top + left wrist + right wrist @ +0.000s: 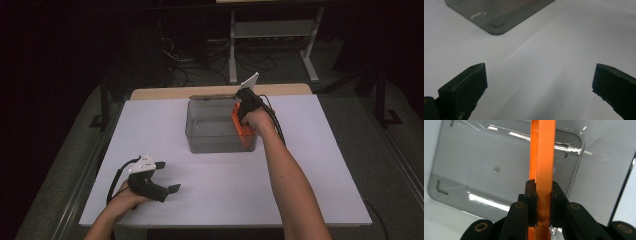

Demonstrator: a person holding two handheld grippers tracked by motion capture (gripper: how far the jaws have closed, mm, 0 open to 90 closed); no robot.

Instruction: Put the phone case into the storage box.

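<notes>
The right gripper (540,192) squeezes the flat orange piece (542,157) tight between its jaws, holding it on edge over the clear box (220,132), its long side pointing down into it.

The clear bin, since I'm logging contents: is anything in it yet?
Empty so far: the clear bin shows bare floor; the orange piece is clamped above it.

The bin (220,135) sits mid-table (300,180), the plate (241,127) inside it.
</notes>
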